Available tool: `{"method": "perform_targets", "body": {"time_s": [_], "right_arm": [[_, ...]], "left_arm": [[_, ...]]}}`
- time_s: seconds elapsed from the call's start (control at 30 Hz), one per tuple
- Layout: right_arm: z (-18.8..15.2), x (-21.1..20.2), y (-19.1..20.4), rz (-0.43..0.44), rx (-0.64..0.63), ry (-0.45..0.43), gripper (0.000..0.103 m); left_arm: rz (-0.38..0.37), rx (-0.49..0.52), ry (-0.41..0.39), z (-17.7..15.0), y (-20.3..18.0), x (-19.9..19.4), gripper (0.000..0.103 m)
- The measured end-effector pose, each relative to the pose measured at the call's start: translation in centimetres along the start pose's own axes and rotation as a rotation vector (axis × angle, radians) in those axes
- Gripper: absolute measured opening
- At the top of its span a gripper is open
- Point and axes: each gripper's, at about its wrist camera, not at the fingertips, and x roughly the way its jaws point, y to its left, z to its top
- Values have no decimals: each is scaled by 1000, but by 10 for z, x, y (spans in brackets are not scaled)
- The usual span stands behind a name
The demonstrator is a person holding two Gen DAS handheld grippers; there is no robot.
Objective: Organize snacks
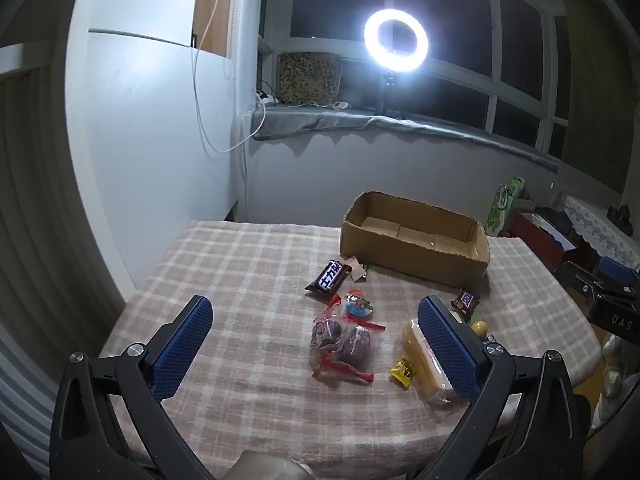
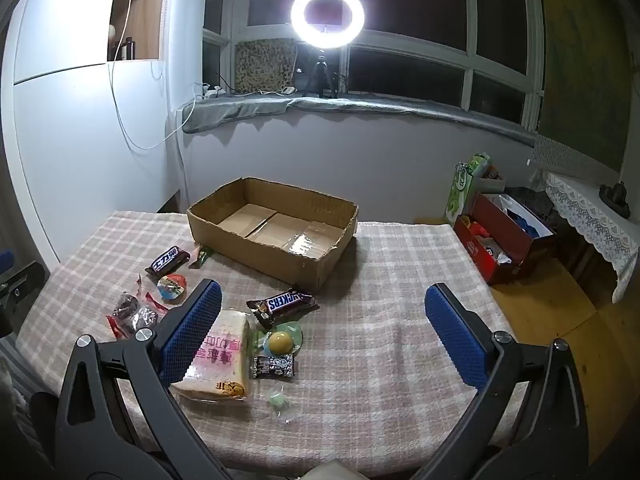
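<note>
Snacks lie scattered on a table (image 2: 400, 320) spread with a checked cloth, all outside the cardboard box (image 2: 304, 268), which sits toward the far edge with nothing showing on the part of its floor that can be seen. The left gripper (image 1: 316, 354) and the right gripper (image 2: 324, 334) both stand with jaws wide apart, holding nothing, above the near part of the table.

In the left wrist view, the right-hand finger covers part of the wrapped bread slice (image 1: 424, 364) and most of a yellow egg-shaped sweet (image 1: 479, 327); a small yellow packet (image 1: 402, 372) peeks out beside the bread. Clear of the fingers lie a red-trimmed bag of dark round pieces (image 1: 340, 342), a round foil-topped cup (image 1: 358, 306) and a dark chocolate bar (image 1: 330, 276) near the box's near left corner. Behind that bar something brownish is too crumpled to identify.

In the right wrist view, the left-hand finger overlaps the bread's edge. A Snickers bar (image 2: 282, 304) lies just before the box; a small dark packet (image 2: 274, 366) and a pale green sweet (image 2: 278, 398), blurred, lie nearer.
</note>
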Motion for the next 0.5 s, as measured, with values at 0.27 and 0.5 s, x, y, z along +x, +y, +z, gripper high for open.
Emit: {"method": "perform_targets", "body": {"time_s": [0.27,0.5], "right_arm": [[0,-1,1,0,-2,4,103],[2,-3,1,-6,0,1,103]], "left_arm": [[-8,-13,9,2,3,1,102],[-2,-9,5,-1,-3,1,102]]}}
